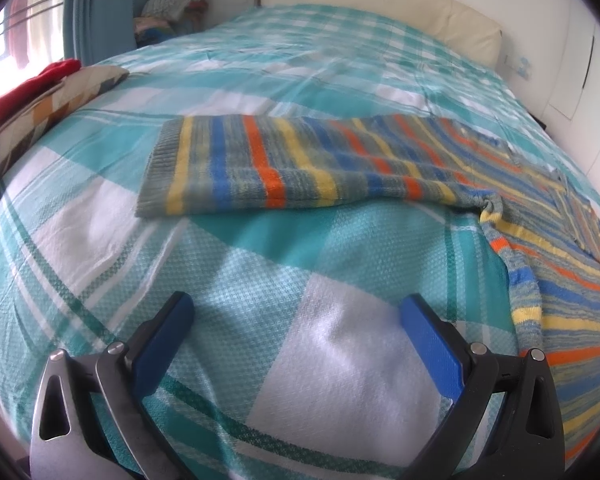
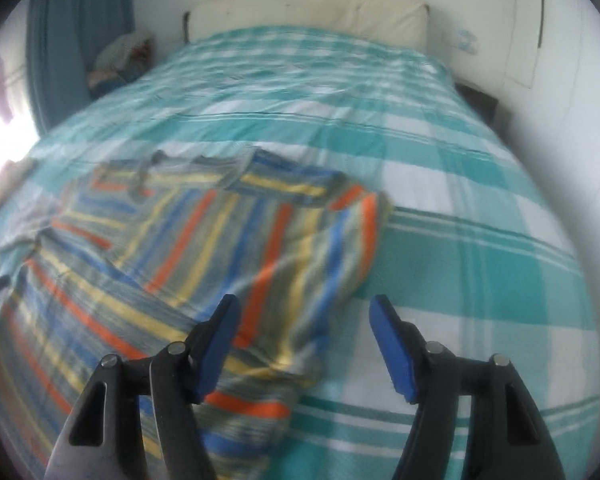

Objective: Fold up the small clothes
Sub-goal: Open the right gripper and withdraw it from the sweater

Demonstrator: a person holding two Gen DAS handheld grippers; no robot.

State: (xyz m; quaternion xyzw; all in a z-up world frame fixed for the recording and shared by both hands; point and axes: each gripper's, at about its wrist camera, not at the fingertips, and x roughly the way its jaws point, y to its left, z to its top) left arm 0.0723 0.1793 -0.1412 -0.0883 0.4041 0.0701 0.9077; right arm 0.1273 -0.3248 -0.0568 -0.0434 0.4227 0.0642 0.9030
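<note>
A small striped knit sweater [image 1: 300, 160], grey with blue, orange and yellow bands, lies flat on the bed. In the left wrist view one sleeve stretches out to the left and the body runs off to the right. My left gripper [image 1: 296, 312] is open and empty, hovering over bare bedspread in front of the sleeve. In the right wrist view the sweater [image 2: 204, 240] lies left of centre with a sleeve folded over its right side. My right gripper [image 2: 304, 312] is open and empty, just above the sweater's right edge. That view is blurred.
The bed has a teal and white checked bedspread [image 1: 220, 264] and a cream headboard [image 1: 380, 4]. A patterned cushion [image 1: 60, 96] with red cloth [image 1: 32, 84] on it lies at the left edge. A clothes pile [image 1: 172, 12] and teal curtain [image 1: 96, 4] stand beyond.
</note>
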